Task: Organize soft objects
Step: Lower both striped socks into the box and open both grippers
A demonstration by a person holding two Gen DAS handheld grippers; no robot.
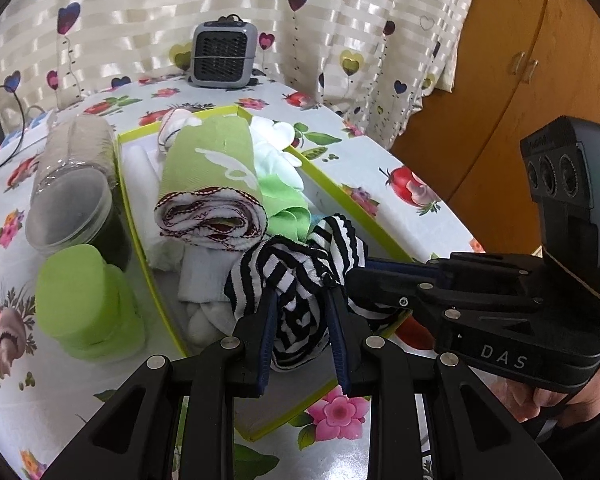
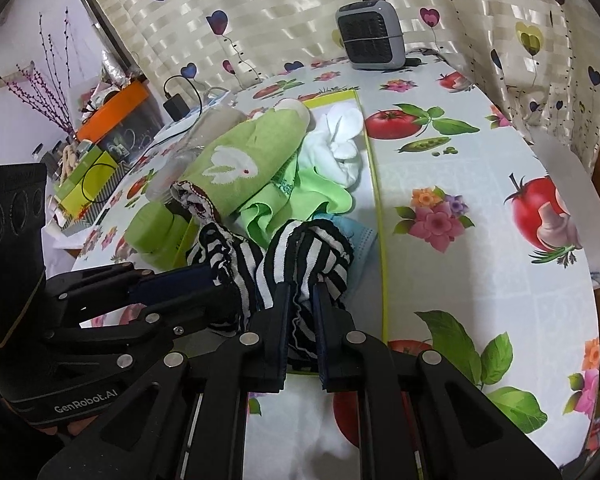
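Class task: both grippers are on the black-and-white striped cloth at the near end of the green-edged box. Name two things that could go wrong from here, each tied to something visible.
1. The left gripper and right gripper both pinch the striped cloth; pulling apart could stretch it or slip a grip.
2. It drapes over the box rim, so lifting might drag the rolled green towel or spill socks.

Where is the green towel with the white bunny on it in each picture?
Left wrist view: the green bunny towel lies rolled up in the yellow-edged box, left of centre.
Right wrist view: the same towel sits above the middle, left of centre.
Shared landmark: the grey fan at the back.
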